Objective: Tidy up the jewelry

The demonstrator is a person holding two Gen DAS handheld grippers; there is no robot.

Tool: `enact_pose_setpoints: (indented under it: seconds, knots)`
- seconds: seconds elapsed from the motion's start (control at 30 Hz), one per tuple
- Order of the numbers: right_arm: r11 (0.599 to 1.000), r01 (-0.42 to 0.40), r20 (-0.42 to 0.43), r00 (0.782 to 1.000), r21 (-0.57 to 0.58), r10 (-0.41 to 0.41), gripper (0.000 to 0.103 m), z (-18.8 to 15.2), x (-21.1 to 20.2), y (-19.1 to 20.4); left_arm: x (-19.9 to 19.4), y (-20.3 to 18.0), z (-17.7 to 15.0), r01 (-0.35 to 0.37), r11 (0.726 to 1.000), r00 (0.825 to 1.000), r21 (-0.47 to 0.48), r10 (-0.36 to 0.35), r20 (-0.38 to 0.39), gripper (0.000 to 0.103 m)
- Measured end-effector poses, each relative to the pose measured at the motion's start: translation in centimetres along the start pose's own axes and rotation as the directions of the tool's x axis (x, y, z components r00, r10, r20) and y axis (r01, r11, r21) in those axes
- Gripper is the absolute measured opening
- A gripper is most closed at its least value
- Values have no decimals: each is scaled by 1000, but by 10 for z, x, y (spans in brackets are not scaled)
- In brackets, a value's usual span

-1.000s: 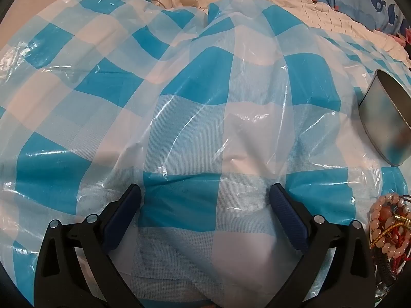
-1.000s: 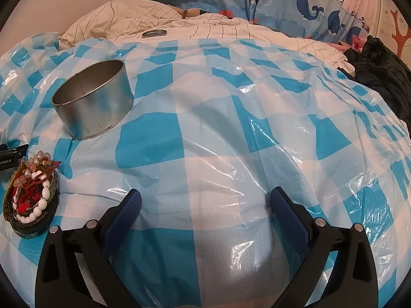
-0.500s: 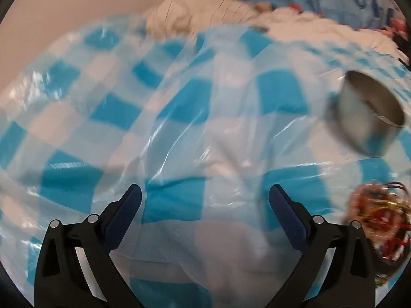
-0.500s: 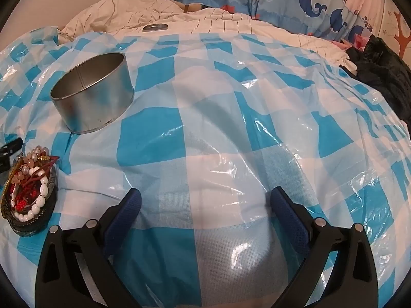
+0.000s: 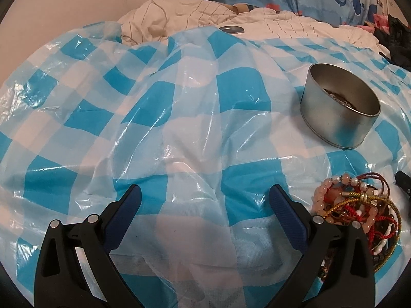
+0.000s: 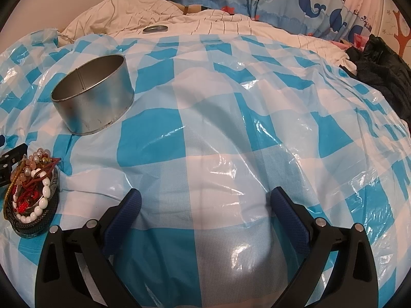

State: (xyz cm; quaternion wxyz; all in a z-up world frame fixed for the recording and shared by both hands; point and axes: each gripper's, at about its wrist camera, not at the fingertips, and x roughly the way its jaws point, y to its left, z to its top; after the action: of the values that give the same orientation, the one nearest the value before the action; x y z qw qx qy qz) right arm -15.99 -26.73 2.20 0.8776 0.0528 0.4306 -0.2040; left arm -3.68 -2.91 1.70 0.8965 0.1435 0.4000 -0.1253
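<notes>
Jewelry (image 5: 359, 213) fills the lower right of the left wrist view: a tangle of pink bead bracelets, red cords and a gold braid, heaped on a dark dish just beside the left gripper (image 5: 205, 202), whose jaws stand wide apart and hold nothing. A round metal tin (image 5: 336, 118) stands upright beyond the pile on the checked plastic sheet (image 5: 154, 128); something dark lies inside it.

From the right wrist view the right gripper (image 6: 205, 205) is likewise spread wide and empty, with the heap at far left. The strands look light, limp and snag-prone; pinching one bracelet's bead loop at the top seems safest.
</notes>
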Motion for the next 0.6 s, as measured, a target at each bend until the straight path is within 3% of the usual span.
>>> enact_pose_setpoints:
  seconds: [0.6]
  knots:
    - [1000,-3,10,1000,3,2,96,1,-2,-1,4,-5,-1,-3,999,1000,-44,2,-30,95]
